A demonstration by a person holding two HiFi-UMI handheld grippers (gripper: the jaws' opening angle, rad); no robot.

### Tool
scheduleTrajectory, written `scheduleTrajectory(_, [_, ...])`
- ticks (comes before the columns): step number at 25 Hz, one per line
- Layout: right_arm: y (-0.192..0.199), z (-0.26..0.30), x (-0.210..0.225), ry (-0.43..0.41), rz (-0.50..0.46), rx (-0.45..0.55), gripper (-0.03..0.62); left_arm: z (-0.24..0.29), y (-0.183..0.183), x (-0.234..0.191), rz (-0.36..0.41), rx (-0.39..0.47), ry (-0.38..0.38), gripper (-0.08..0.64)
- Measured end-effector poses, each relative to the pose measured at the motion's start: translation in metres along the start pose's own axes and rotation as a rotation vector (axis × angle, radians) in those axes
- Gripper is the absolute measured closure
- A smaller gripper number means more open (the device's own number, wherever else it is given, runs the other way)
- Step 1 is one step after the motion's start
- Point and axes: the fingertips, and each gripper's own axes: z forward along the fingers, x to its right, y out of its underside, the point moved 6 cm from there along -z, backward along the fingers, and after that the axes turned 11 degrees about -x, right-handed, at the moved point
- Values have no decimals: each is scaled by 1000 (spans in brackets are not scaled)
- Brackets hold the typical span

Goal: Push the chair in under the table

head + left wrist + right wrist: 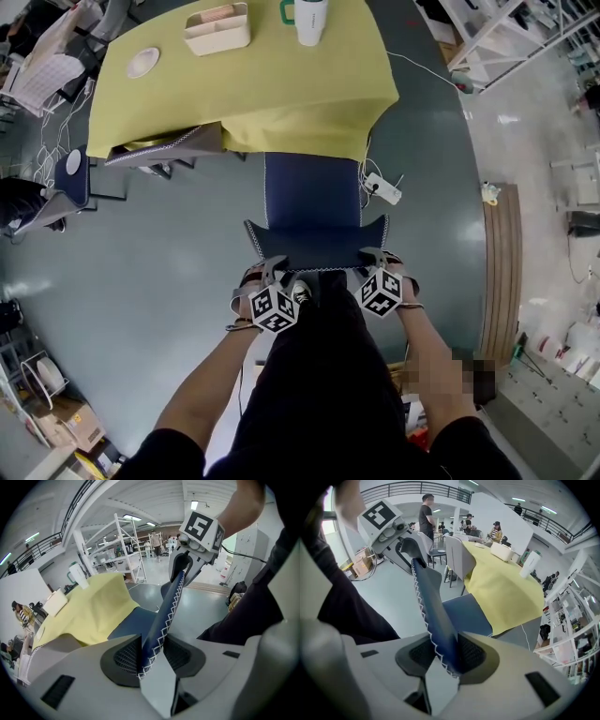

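Chair (312,202) at centre frame, its seat front reaching the edge of the yellow-draped table (272,89) (top of frame). Left gripper (270,269) and right gripper (377,255) each clamp the backrest's white-stitched top edge, at lower centre.

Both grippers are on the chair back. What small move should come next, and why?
Probably push the backrest straight ahead toward the table, keeping both hands level. The left gripper and right gripper each clamp its top edge, and much of the blue seat shows outside the table's near edge.
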Motion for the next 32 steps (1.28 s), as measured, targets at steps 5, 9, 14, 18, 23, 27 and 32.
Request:
scheduleTrajectory(5, [-4, 2, 20, -6, -22, 2, 454, 6, -10, -12, -20, -10, -2, 410])
scheduleTrajectory(9, [-10, 7, 36, -5, -52, 4, 456, 12, -16, -23, -34, -14, -3, 410])
scheduleTrajectory(14, [-16, 10, 57, -13, -70, 4, 457, 18, -27, -39, -71, -13, 4, 410])
scheduleTrajectory(18, [-19, 13, 74, -24, -76, 2, 457, 24, -36, -50, -93, -19, 11, 408])
scheduleTrajectory(23, [-23, 15, 97, -38, -93, 2, 457, 30, -50, -66, -117, -23, 4, 408])
scheduleTrajectory(27, [-26, 18, 115, -40, -100, 8, 457, 37, -60, -77, -129, -27, 0, 408])
scheduleTrajectory(32, [-32, 22, 134, -49, -120, 17, 459, 44, -69, -93, -131, -40, -8, 408])
